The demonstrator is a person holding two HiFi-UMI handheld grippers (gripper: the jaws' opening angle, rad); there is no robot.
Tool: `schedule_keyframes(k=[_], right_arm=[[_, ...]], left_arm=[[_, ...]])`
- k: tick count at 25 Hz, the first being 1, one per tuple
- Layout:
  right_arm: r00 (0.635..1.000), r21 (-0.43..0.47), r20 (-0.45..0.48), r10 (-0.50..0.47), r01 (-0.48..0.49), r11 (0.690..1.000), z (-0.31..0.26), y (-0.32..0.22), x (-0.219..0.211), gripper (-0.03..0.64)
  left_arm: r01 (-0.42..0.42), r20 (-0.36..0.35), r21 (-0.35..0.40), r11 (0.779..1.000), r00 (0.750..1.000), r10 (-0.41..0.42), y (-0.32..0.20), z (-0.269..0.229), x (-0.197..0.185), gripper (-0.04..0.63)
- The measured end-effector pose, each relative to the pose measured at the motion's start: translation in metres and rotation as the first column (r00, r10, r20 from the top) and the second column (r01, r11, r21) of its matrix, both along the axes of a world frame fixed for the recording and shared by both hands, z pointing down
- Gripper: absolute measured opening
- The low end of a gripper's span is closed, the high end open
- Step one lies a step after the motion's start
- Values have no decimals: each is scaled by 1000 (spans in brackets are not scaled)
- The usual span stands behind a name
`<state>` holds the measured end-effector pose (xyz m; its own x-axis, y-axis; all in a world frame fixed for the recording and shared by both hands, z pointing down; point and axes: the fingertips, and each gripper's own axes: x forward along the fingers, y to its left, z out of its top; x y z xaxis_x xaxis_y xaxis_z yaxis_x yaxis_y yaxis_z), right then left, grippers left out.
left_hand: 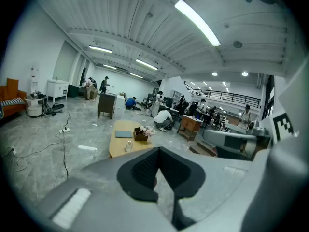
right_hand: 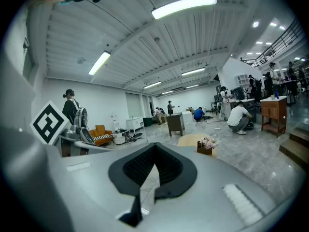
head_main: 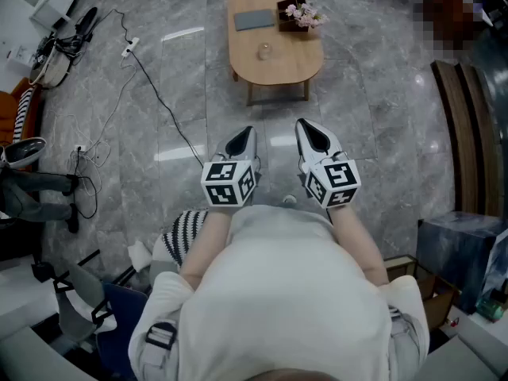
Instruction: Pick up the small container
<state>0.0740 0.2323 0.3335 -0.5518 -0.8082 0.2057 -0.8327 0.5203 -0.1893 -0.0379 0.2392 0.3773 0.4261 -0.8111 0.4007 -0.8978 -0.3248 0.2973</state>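
While you stand on the grey stone floor [head_main: 182, 70] with both tools drawn in close to your chest, the left gripper [head_main: 244, 133] is clenched on nothing, its dark pads meeting at the tip in the left gripper view [left_hand: 158, 151]. The right gripper [head_main: 306, 127] sits just beside it, to the right, and is also closed and empty, with its pads pressed together in the right gripper view [right_hand: 154, 146]. Both point toward the far side of the room.

The small container [head_main: 263, 51], a clear jar, stands on the wooden table [head_main: 295, 63] well apart from both grippers, at the far end of the scene and roughly in line with the gap between them. It is on the near half of the tabletop. Farther back on the same table lie a flat grey pad [head_main: 254, 20] to the left and a dark box of pale flowers [head_main: 298, 14] to the right.

In the left gripper view the container [left_hand: 128, 146] shows just above the jaw housing, nearer than the flower box [left_hand: 141, 134]. A black cable [head_main: 159, 94] trails across the floor to the left of the table.
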Motion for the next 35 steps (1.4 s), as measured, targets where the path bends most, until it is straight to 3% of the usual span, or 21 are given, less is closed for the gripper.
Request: schedule_keyframes(k=[9, 24, 35], right_arm=[[999, 16, -20, -43, 43, 999, 3, 25, -13, -1], [996, -21, -19, -86, 86, 996, 17, 45, 0, 0], [999, -52, -24, -49, 47, 998, 30, 17, 10, 0]], left_arm=[[15, -5, 11, 1000, 1000, -15, 19, -4, -3, 2], [71, -34, 30, 997, 997, -69, 33, -7, 5, 2], [17, -25, -13, 1000, 1000, -17, 2, 15, 24, 2]])
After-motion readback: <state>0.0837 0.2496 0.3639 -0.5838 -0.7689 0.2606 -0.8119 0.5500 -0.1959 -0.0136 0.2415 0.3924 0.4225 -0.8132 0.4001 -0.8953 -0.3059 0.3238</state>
